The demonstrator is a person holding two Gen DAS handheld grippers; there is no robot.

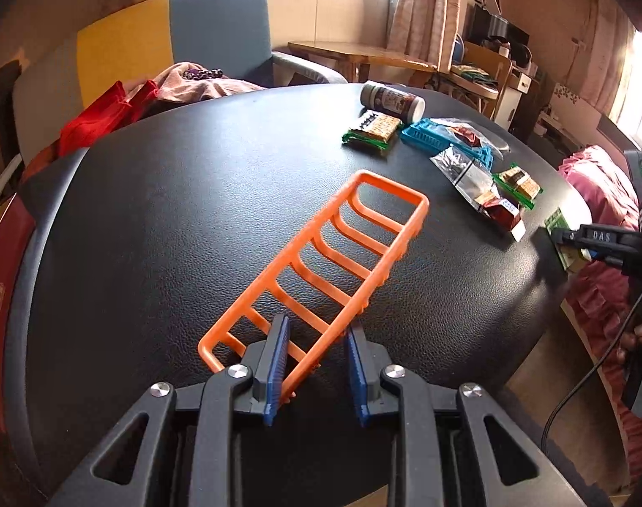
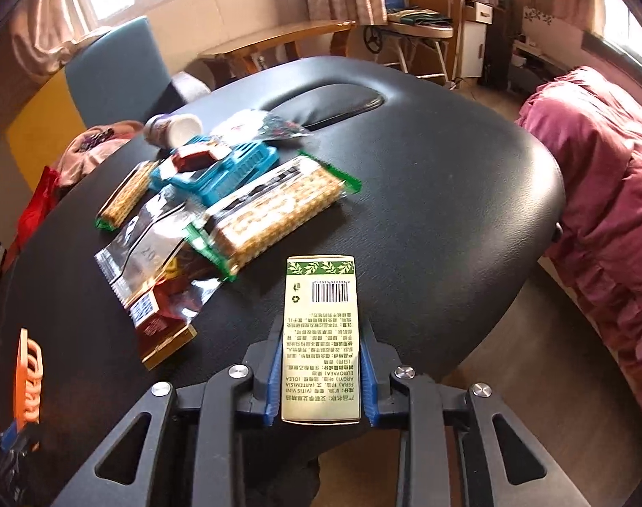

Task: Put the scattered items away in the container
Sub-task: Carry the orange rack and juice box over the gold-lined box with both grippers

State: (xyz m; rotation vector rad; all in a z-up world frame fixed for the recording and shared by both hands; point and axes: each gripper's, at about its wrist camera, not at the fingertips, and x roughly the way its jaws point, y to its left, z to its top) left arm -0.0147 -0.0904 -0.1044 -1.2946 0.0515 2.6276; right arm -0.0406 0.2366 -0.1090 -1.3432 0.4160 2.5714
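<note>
My left gripper [image 1: 316, 329] is shut on the near side wall of an orange slatted plastic basket [image 1: 321, 266], which tilts up off the black table [image 1: 173, 211]. My right gripper [image 2: 321, 333] is shut on a cream and green printed box [image 2: 321, 338] held flat just above the table's near edge; it also shows in the left wrist view [image 1: 564, 236]. Scattered on the table are two cracker packs [image 2: 278, 211] [image 2: 124, 196], foil snack bags [image 2: 151, 262], a blue plastic basket [image 2: 223, 173] with a red pack in it, and a bottle lying on its side [image 2: 173, 129].
The black table [image 2: 447, 211] has a sunken oval recess [image 2: 329, 103] at its far end. A pink quilt [image 2: 608, 194] lies right of the table. Clothes [image 1: 122, 101] are heaped on a blue chair [image 1: 219, 29] behind the table. Wooden furniture stands farther back.
</note>
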